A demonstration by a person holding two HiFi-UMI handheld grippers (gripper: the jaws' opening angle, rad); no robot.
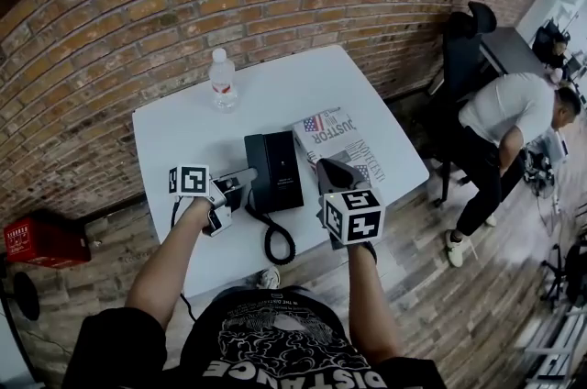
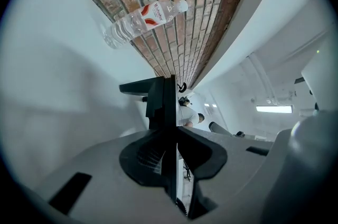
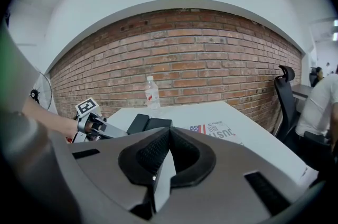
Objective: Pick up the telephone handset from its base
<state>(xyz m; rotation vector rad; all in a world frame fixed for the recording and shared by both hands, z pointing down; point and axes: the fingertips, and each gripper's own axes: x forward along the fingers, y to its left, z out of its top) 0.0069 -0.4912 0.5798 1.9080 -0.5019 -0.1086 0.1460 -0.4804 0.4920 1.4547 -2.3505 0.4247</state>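
Observation:
A black telephone (image 1: 286, 181) sits mid-table, its handset (image 1: 260, 160) lying along the left side of the base, with a coiled cord (image 1: 277, 242) hanging off the front. My left gripper (image 1: 248, 177) reaches in from the left and is shut on the handset's edge. In the left gripper view the handset (image 2: 158, 96) stands edge-on, clamped between the jaws of that gripper (image 2: 170, 132). My right gripper (image 1: 332, 167) hovers just right of the phone, shut and empty; its own view shows its tips (image 3: 169, 132) meeting, with the phone (image 3: 150, 123) beyond.
A water bottle (image 1: 222, 81) stands at the back left of the white table (image 1: 183, 139). A newspaper (image 1: 344, 139) lies right of the phone. A brick wall is behind. To the right are an office chair (image 1: 463, 48) and a person (image 1: 514, 116); a red box (image 1: 46, 240) sits on the floor at left.

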